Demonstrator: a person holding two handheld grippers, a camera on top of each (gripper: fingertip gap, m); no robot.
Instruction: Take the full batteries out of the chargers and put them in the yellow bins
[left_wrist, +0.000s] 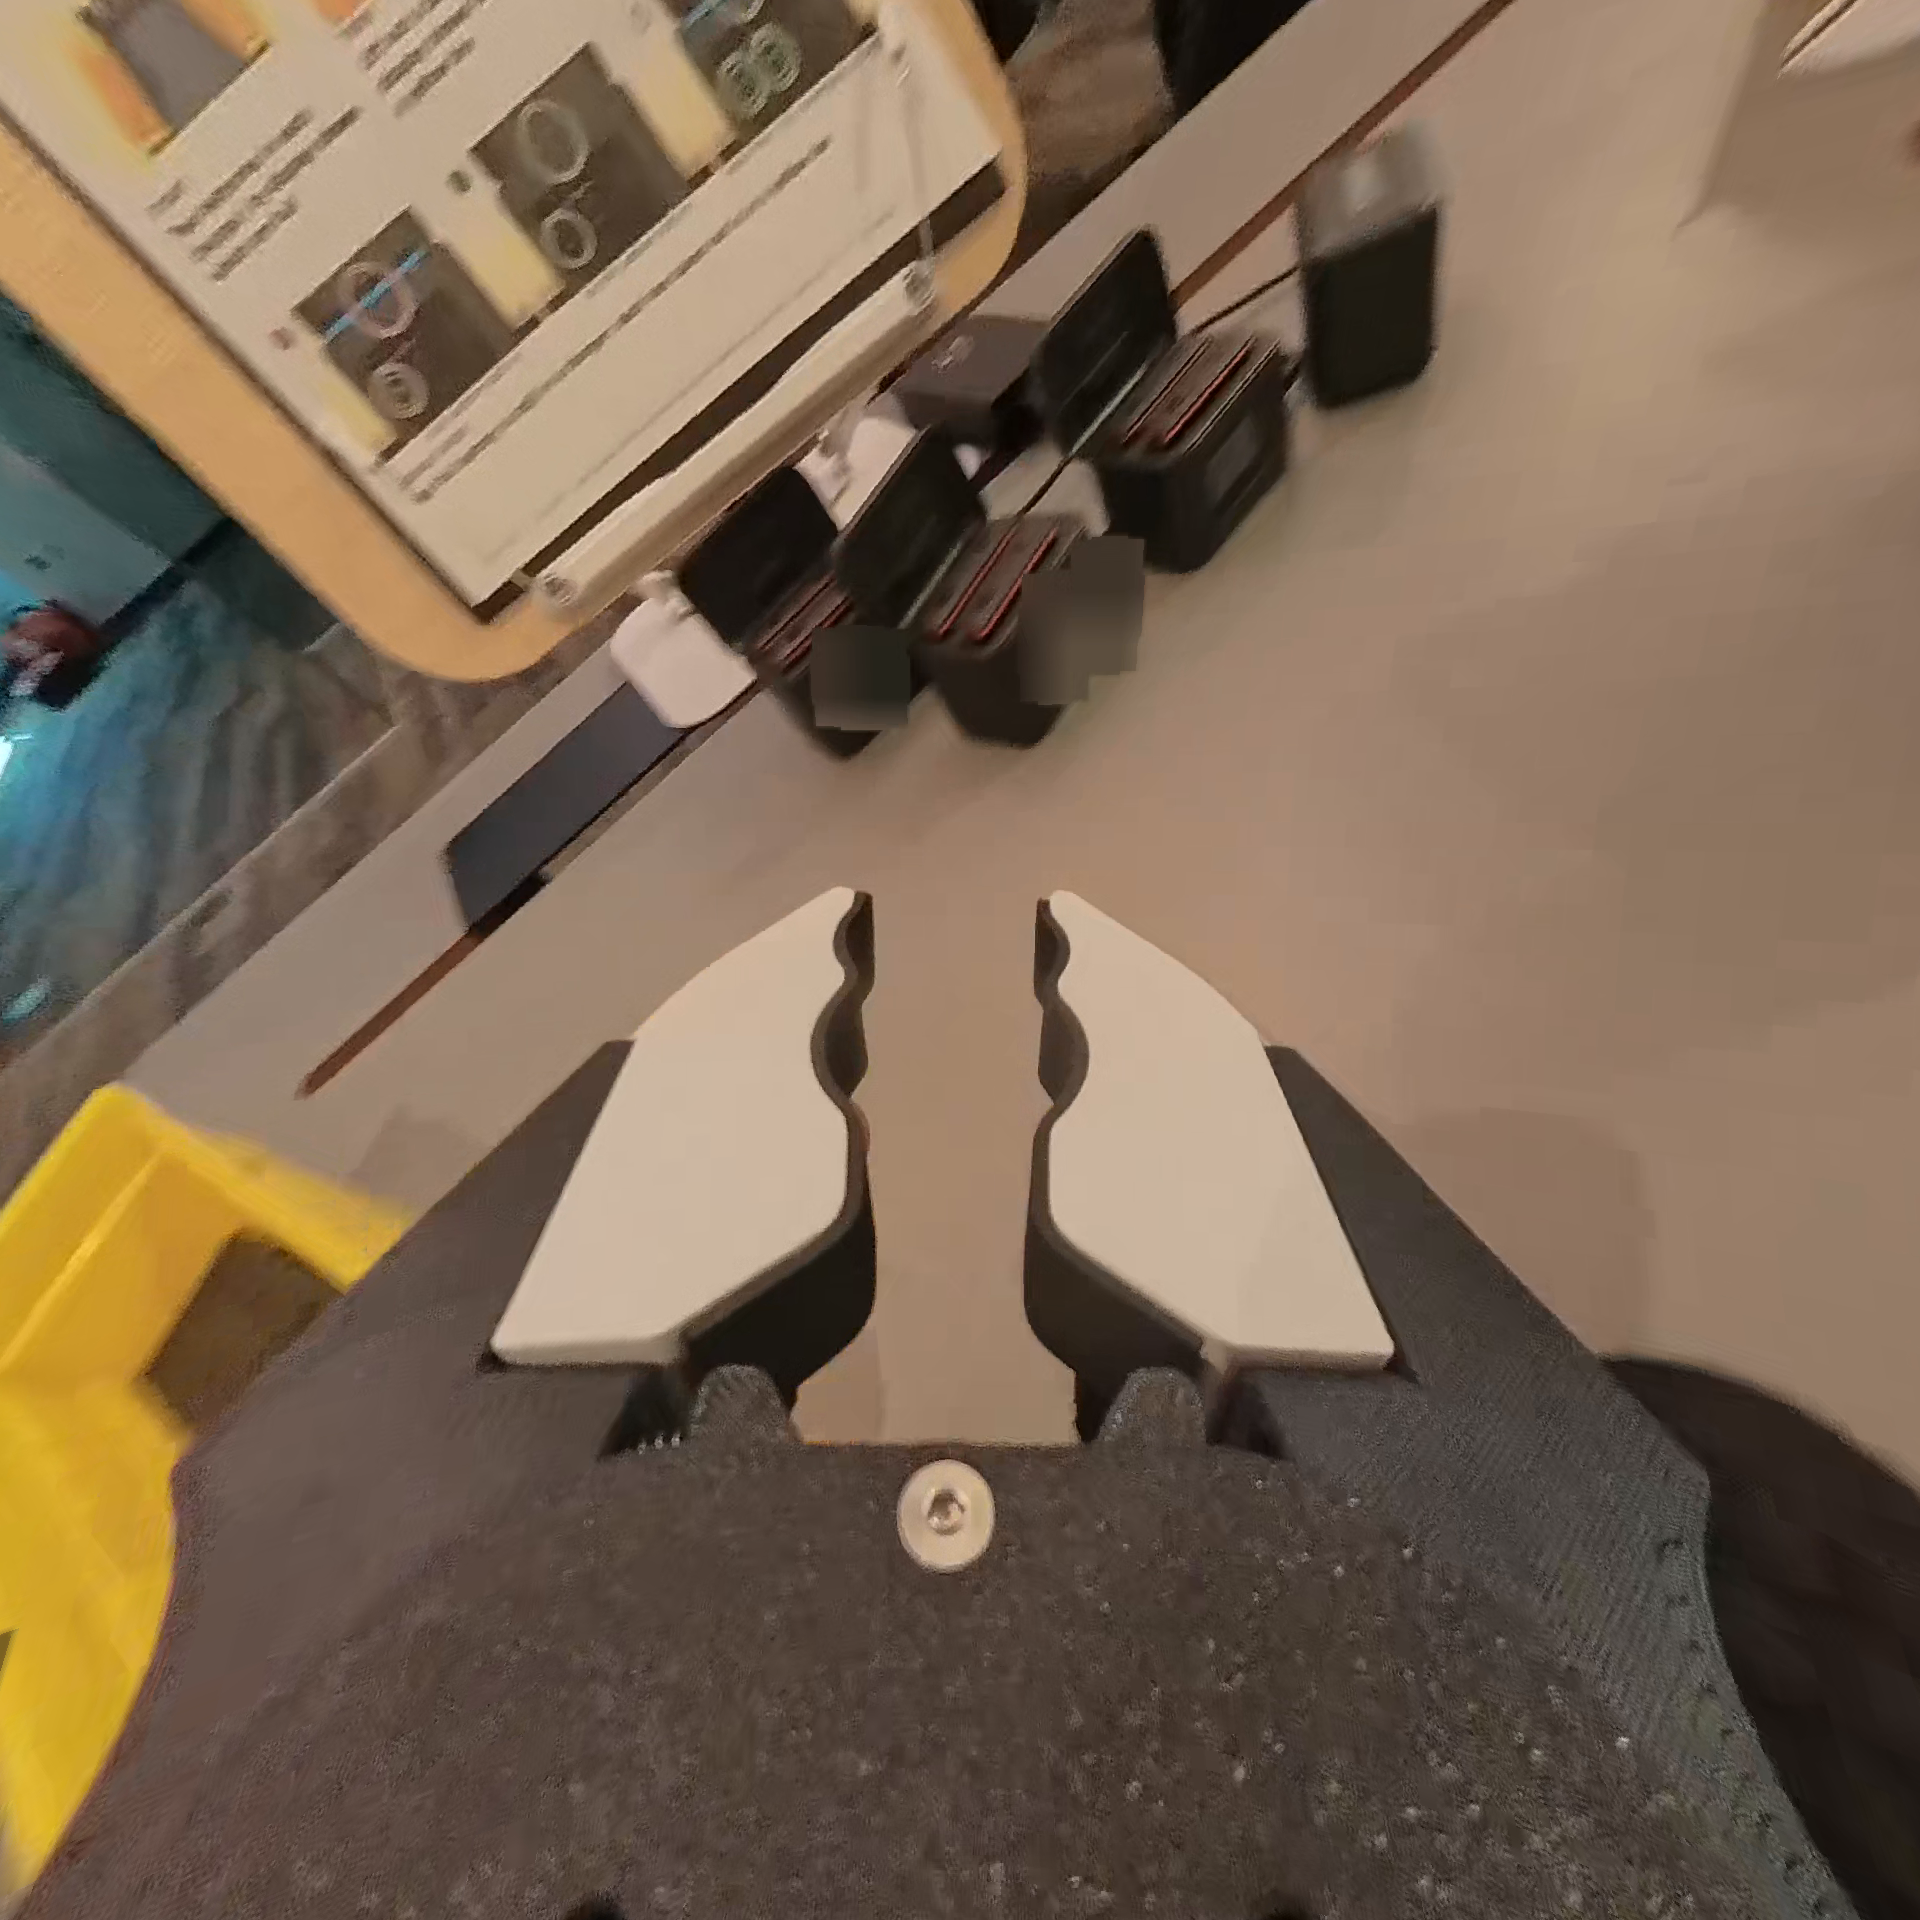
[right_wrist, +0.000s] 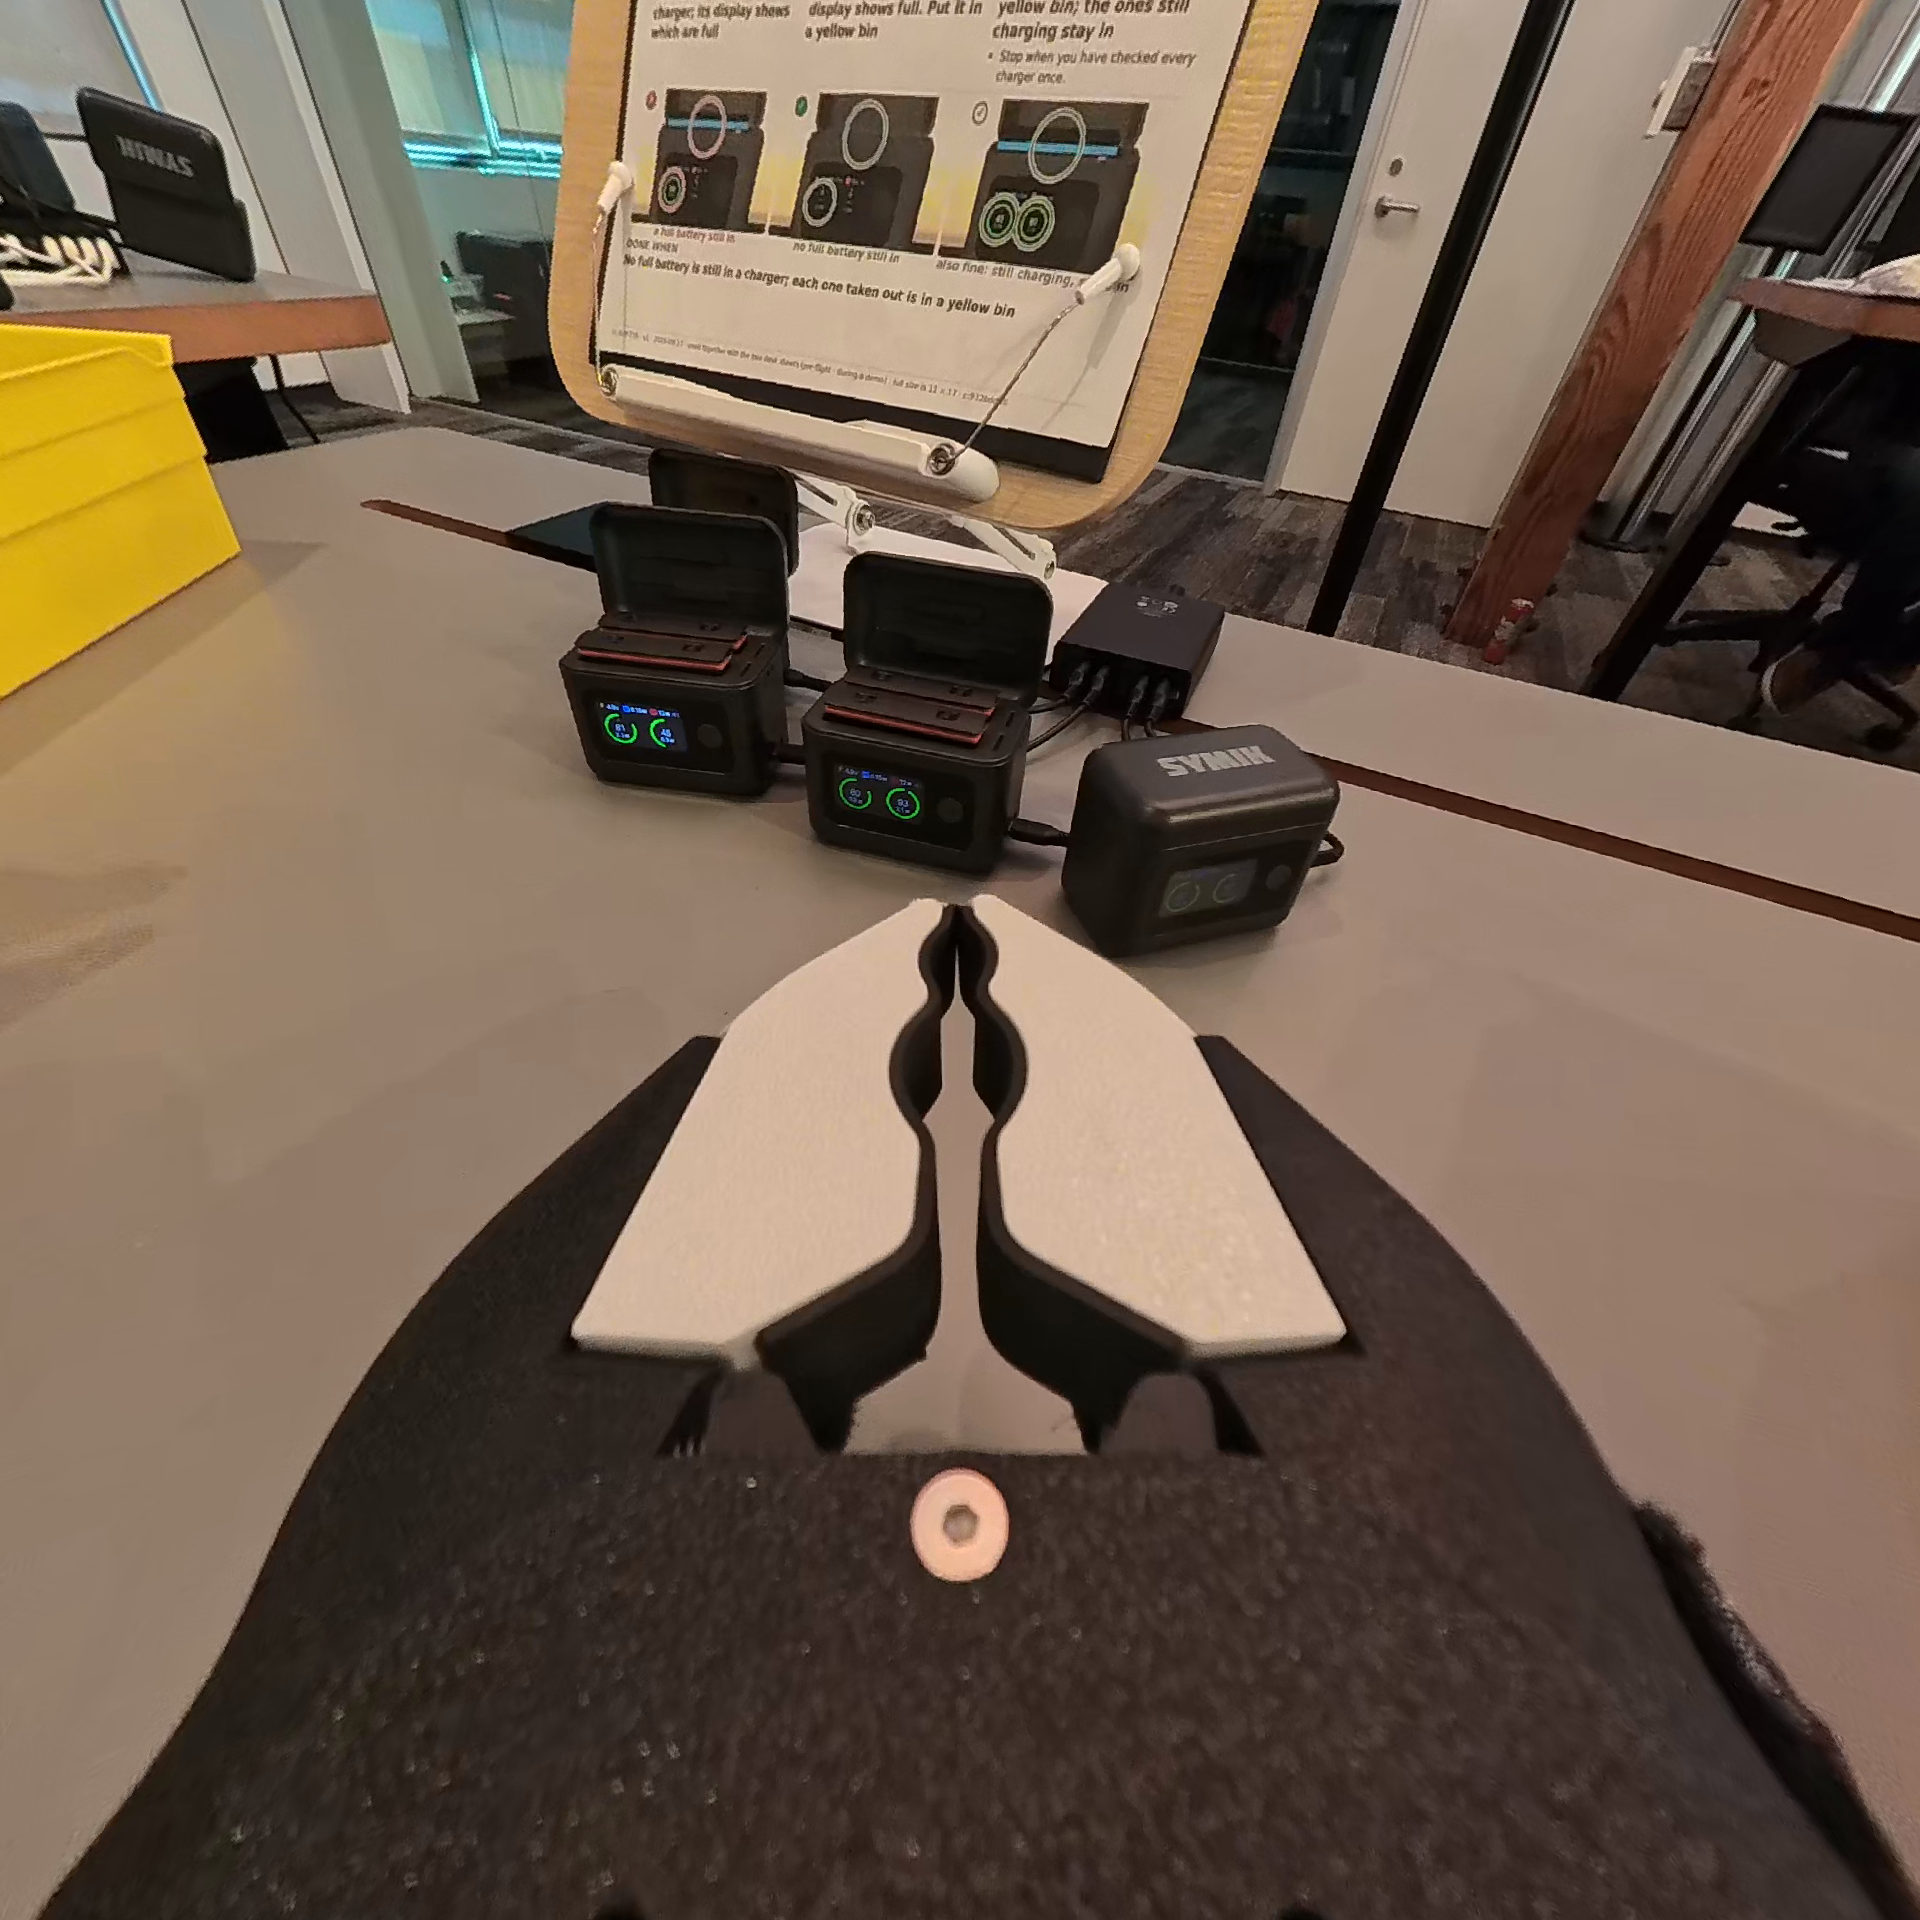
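Batteries (right_wrist: 665, 652) with red edges sit in the slots of two open chargers on the grey desk (right_wrist: 312, 935), and only their top edges show; how many each holds is hard to tell. Nearest in the right wrist view, the right gripper (right_wrist: 954, 920) hangs low over the desk with its white fingers nearly together at the tips and nothing between them. Just beyond its tips stands a closed charger (right_wrist: 1200, 836) whose dim screen cannot be read. To the left of it, the middle charger (right_wrist: 920, 774) and the left charger (right_wrist: 675, 691) have lids up and screens lit with green rings. A fourth charger (right_wrist: 722, 494) behind them is mostly hidden. A black power hub (right_wrist: 1138, 649) with cables sits behind the middle one. Farther back, a wood-framed instruction board (right_wrist: 894, 229) on a white stand is cut off at the top. A yellow bin (right_wrist: 94, 499) is cut off at the left edge.

The left wrist view is tilted and motion-blurred. The left gripper (left_wrist: 956, 909) is partly open and empty above bare desk. A yellow bin (left_wrist: 114, 1299) lies at its lower left, partly hidden by the gripper body. The chargers (left_wrist: 1195, 468) far ahead are smeared.
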